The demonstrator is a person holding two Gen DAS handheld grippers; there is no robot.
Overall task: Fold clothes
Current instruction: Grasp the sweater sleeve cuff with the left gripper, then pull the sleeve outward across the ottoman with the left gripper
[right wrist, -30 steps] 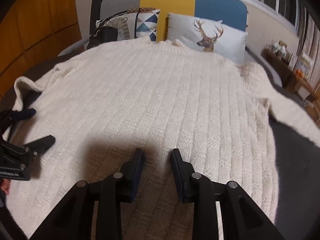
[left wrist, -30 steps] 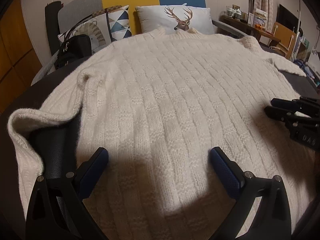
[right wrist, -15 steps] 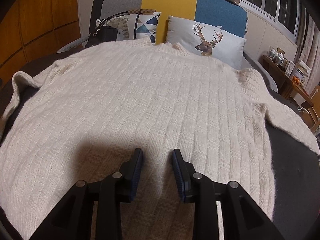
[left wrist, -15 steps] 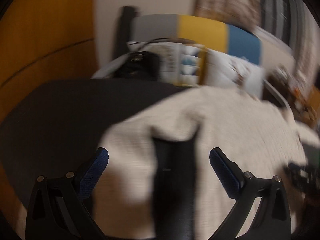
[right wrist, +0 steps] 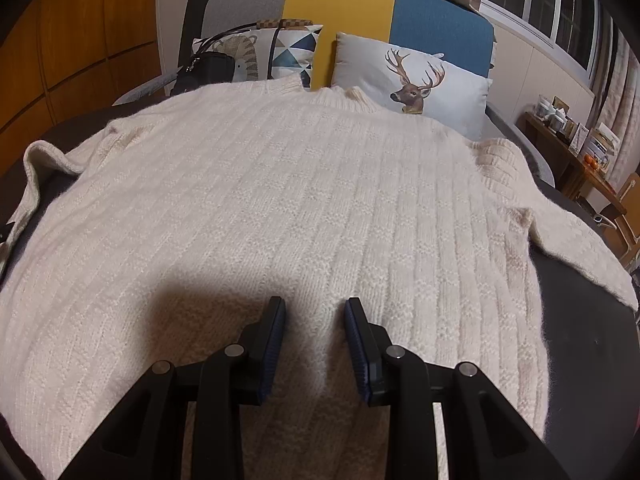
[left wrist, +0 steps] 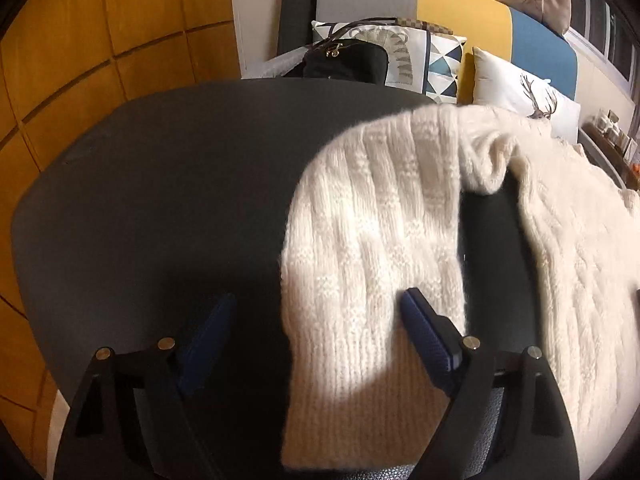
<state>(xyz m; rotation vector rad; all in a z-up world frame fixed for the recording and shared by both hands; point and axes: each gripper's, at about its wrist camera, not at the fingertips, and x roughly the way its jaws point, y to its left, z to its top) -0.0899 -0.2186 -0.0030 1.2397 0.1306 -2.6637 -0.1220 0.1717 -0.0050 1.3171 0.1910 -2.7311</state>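
Sleeve point(left wrist: 372, 264) lies along the counter's point(left wrist: 160, 200) left edge, between the closing jaws of the left claw point(left wrist: 316, 320), not yet pinched; soft, thick knit, best taken at the cuff. Sweater point(right wrist: 280, 200) lies spread flat mid-counter; the right claw point(right wrist: 315, 332), half spread, holds nothing.

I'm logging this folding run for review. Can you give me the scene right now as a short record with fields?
garment: cream knit sweater, spread flat on a dark table
sleeve: left sleeve lies down the table, apart from the body
left gripper: over the sleeve, jaws closing, pads not yet pressing it
right gripper: over the sweater's lower middle, jaws part open, nothing pinched
behind: sofa with a deer pillow and a black bag
fold: not begun
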